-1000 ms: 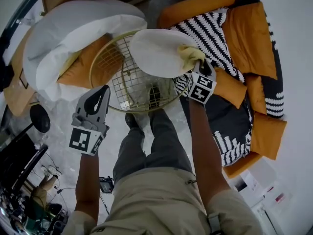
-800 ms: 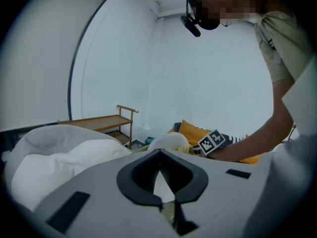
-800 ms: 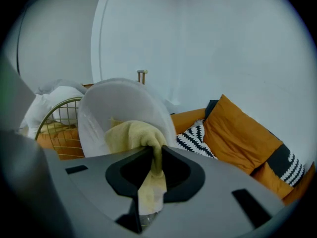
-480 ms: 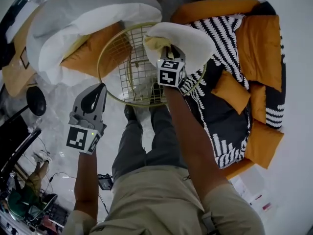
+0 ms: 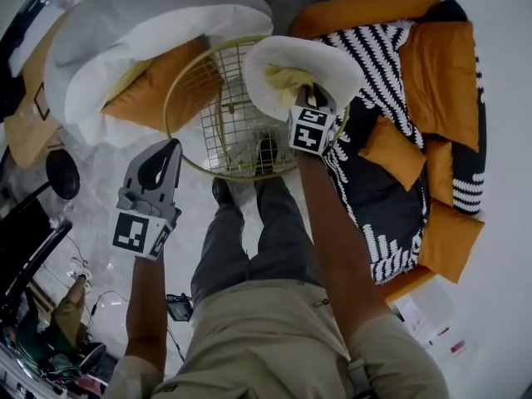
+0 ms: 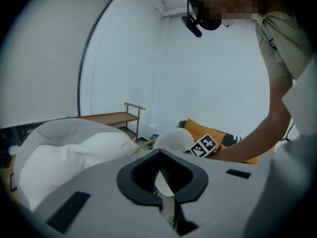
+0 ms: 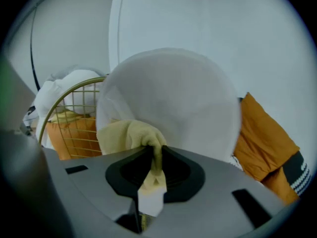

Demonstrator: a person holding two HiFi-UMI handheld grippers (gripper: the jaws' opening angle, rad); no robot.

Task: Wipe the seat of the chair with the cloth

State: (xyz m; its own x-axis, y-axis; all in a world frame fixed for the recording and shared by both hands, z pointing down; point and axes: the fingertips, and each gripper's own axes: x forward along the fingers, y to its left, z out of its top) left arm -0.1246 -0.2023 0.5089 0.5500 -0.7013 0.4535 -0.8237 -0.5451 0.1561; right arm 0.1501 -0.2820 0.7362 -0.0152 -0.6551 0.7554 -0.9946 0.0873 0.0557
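Note:
The chair has a round white seat (image 5: 304,66) (image 7: 171,103) on a gold wire frame (image 5: 218,116) (image 7: 67,117). A pale yellow cloth (image 5: 287,81) (image 7: 128,135) lies bunched on the seat's near part. My right gripper (image 5: 304,106) (image 7: 151,157) is shut on the cloth and presses it on the seat. My left gripper (image 5: 160,166) (image 6: 159,175) hangs left of the chair, near the frame's lower left rim, shut with nothing in its jaws. The seat (image 6: 174,140) shows small beyond it.
A big white cushion (image 5: 133,36) over an orange one (image 5: 162,98) lies left of the chair. Orange and black-and-white cushions (image 5: 399,123) lie to the right. My legs and shoes (image 5: 249,198) stand just before the frame. A wooden rack (image 6: 111,119) stands by the wall.
My right gripper swept the cloth from the seat's right edge leftward across the seat, then back a little to the right. The left gripper stayed in place.

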